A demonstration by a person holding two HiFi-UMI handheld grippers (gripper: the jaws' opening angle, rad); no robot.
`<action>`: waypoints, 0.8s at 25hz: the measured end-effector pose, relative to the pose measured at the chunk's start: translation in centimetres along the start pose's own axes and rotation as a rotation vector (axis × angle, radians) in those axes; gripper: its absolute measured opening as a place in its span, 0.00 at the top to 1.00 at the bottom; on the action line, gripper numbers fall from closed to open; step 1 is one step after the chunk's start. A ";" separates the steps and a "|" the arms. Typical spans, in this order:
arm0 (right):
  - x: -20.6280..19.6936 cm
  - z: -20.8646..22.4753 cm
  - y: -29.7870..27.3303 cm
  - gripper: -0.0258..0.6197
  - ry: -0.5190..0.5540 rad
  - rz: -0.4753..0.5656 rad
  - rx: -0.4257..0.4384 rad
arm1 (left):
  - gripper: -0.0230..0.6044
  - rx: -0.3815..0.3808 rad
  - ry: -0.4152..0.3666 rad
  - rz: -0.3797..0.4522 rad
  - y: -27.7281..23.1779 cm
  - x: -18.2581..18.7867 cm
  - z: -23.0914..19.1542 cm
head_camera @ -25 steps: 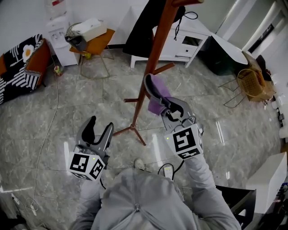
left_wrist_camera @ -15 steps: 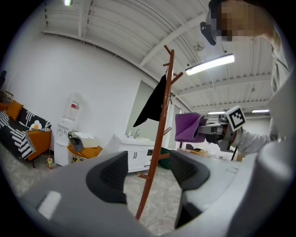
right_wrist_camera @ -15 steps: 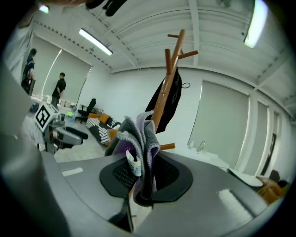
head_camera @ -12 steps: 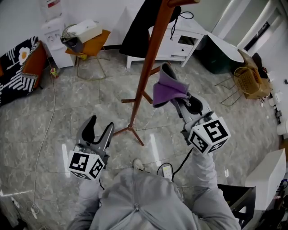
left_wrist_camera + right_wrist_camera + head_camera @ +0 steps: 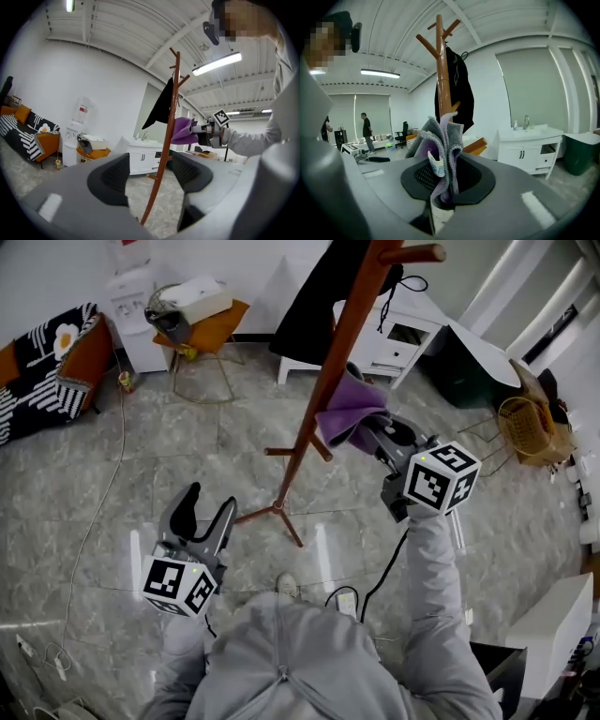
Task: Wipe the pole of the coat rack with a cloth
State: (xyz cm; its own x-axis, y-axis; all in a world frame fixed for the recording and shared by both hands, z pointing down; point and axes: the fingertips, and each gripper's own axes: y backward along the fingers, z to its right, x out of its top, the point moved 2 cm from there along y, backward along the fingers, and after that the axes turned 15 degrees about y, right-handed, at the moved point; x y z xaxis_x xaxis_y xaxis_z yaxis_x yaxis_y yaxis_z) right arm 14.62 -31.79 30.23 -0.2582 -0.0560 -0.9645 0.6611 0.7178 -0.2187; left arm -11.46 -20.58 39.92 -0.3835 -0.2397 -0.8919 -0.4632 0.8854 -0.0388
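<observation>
A brown wooden coat rack pole (image 5: pixel 323 390) rises from a tripod base on the marble floor, with a black coat (image 5: pixel 309 306) hung high on it. My right gripper (image 5: pixel 370 432) is shut on a purple cloth (image 5: pixel 349 413), which lies against the right side of the pole about halfway up. In the right gripper view the bunched cloth (image 5: pixel 440 150) stands between the jaws in front of the pole (image 5: pixel 442 70). My left gripper (image 5: pixel 200 512) hangs open and empty, low and left of the rack base; its view shows the pole (image 5: pixel 166 154) and cloth (image 5: pixel 183 131) ahead.
A white cabinet (image 5: pixel 394 329) stands behind the rack. A small orange table (image 5: pixel 202 324) and a patterned sofa (image 5: pixel 47 371) are at the back left. A wicker basket (image 5: pixel 530 413) sits at right. A white cable (image 5: pixel 94 512) trails on the floor at left.
My right gripper has risen with the purple cloth from low near the pole's base to about mid-height, and now presses it to the pole. The left gripper has stayed put.
</observation>
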 end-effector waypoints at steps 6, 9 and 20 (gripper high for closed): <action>-0.2 1.9 -1.2 0.87 -0.002 -0.031 -0.055 | 0.47 0.015 0.006 -0.002 0.0 -0.5 0.0; -0.3 2.8 -1.4 0.87 -0.006 -0.039 -0.088 | 0.47 0.011 0.006 -0.004 -0.3 -0.6 0.2; -0.6 7.3 1.7 0.87 -0.053 -0.002 -0.252 | 0.47 0.012 0.007 -0.017 -0.9 -0.8 0.5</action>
State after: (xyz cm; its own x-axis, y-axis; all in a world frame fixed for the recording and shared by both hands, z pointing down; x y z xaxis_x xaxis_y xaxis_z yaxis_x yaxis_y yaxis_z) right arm 21.03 -35.56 29.37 -0.2180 -0.0892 -0.9719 0.4623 0.8676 -0.1834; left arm -10.37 -20.95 40.46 -0.3814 -0.2570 -0.8880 -0.4596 0.8862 -0.0591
